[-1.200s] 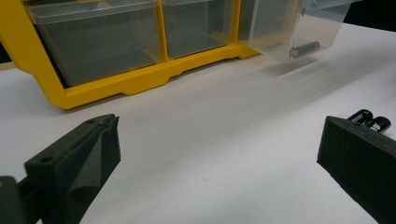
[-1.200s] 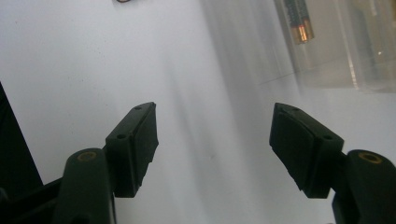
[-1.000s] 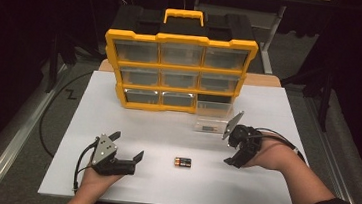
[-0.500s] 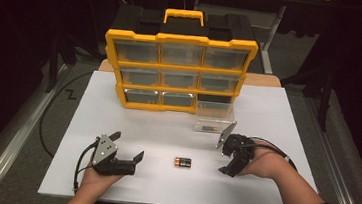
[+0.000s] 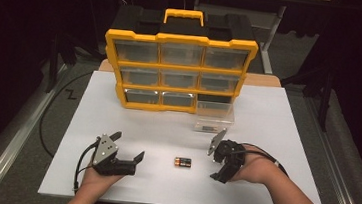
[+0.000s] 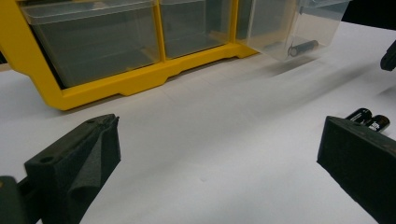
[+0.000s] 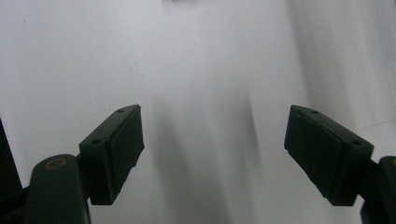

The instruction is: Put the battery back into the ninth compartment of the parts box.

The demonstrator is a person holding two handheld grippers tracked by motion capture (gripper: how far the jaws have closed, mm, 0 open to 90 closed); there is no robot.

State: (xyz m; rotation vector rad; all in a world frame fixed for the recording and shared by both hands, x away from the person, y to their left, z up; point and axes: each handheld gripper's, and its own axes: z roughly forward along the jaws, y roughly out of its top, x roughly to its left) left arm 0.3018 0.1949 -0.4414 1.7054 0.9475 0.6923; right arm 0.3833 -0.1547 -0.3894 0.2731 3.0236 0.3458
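My right gripper [image 5: 219,167] sits low in the lower right of the high view, its jaws spread wide after just opening, nothing but bare white table [image 5: 278,116] between them. My left gripper [image 5: 126,152] rests at lower left, wide and empty too. Between them, at lower centre, lie two batteries [image 5: 182,162] side by side, touching. I judge them small, hard, smooth and apt to roll, so I would pinch across the pair's middle. Beyond stands the pulled-out clear drawer [image 5: 214,119] against the yellow organizer [image 5: 178,71].
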